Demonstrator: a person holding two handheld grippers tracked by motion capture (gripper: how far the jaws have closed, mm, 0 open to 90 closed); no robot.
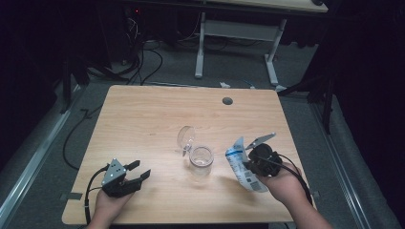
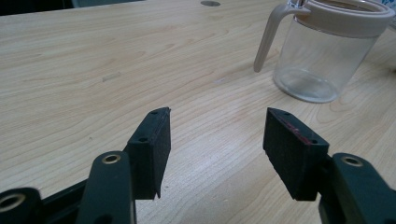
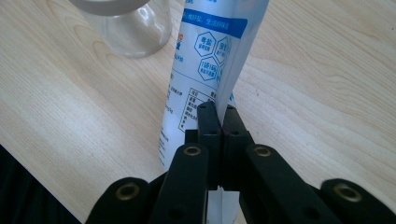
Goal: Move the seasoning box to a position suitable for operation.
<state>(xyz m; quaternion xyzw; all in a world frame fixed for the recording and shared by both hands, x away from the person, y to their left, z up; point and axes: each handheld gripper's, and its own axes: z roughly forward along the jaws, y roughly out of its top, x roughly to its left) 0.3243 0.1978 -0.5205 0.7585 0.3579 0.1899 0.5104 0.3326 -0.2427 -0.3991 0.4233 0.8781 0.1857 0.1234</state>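
So I've got the bag [image 1: 242, 166] pinched flat in my right gripper [image 3: 218, 116], jaws squeezed together on its lower part, held up just right of the jug [image 1: 200, 161] in the middle of the table [image 1: 143, 119]. The jug looks empty and its lid is flipped back, so the mouth is clear. My left gripper [image 2: 217, 140] sits near the front left corner with its jaws apart and nothing between them, well away from the jug. I'd say the pickup is done, but the tipping and pouring is all still ahead. I can't tell if the bag's top is open.
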